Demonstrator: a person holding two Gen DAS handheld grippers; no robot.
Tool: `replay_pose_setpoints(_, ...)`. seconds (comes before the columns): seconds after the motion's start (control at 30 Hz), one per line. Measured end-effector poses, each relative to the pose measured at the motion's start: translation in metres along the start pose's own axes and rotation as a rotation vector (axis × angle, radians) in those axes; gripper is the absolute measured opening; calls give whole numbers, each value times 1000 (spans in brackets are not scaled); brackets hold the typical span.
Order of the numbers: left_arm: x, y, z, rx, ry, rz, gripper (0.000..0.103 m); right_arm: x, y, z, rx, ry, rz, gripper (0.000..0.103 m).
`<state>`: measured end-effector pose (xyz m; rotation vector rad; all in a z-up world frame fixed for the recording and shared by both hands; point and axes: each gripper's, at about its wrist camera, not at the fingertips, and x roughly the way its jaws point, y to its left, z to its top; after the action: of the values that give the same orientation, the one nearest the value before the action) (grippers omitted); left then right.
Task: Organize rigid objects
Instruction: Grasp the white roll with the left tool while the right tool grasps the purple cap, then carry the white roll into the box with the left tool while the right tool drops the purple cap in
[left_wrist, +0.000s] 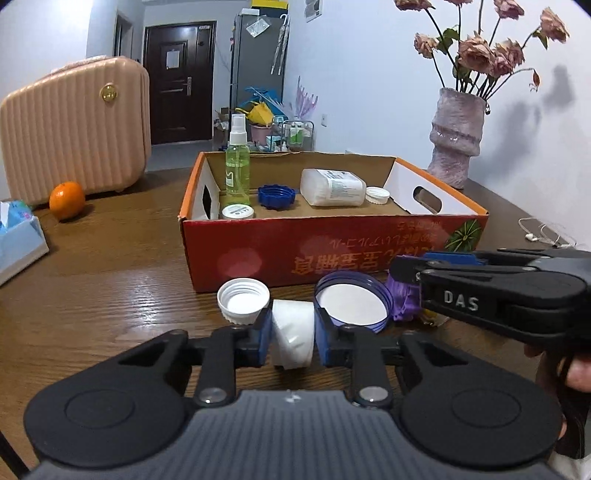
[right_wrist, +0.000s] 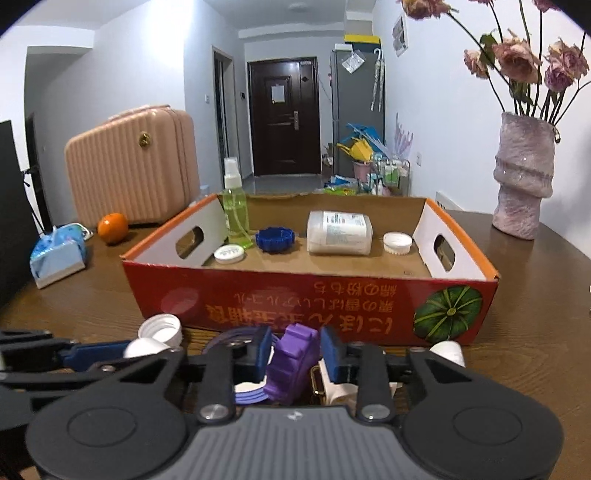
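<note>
My left gripper (left_wrist: 292, 334) is shut on a white cylindrical container (left_wrist: 291, 334), low over the table in front of the red cardboard box (left_wrist: 332, 254). My right gripper (right_wrist: 295, 354) is shut on a purple ridged cap (right_wrist: 293, 360); it also shows in the left wrist view (left_wrist: 404, 271), gripping the purple piece (left_wrist: 402, 301). A white open cap (left_wrist: 243, 297) and a purple lid with a white liner (left_wrist: 352, 301) lie on the table. In the box are a green spray bottle (left_wrist: 237, 166), a blue cap (left_wrist: 277, 196), a white bottle on its side (left_wrist: 332, 187) and two white lids.
A pink suitcase (left_wrist: 74, 129) and an orange (left_wrist: 67, 199) are at the back left, a tissue box (left_wrist: 18, 236) at the left edge. A vase of dried flowers (left_wrist: 456, 136) stands back right, a white cable (left_wrist: 543, 232) beside it.
</note>
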<state>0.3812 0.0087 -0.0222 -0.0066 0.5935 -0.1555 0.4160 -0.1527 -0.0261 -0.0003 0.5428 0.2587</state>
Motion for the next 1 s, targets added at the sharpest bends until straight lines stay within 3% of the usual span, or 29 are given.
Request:
replay_pose_setpoints(0.27,-8,-8,-2,23,-22,-5,25,-8,5,-1,-40,-31,-22,15)
replay_pose_setpoints(0.4,-32,-15,-3,17,-55,8,24,-38,4,1,-65,-87,-21,15)
replay_pose_setpoints(0.5,-59,-25,-9,17,-77,9,24,-75,-2,-3,-52,-115,26,15)
replay_pose_setpoints(0.6,-85,-32,-20,-6,-67,-26,24,-104,-12,-22,-22,-73,120,15)
replay_pose_setpoints(0.73,-108,-39,-40,-48,-21,-86,24,-128,-40,-60,132,24,230,15)
replay_pose_setpoints(0.83,-116,-52,-56,-32,15,-89,24,-136,-59,-87,284,93,328,15)
replay_pose_setpoints(1.0,-124,-71,-77,10,51,-80,25,-148,-66,-111,337,120,310,17)
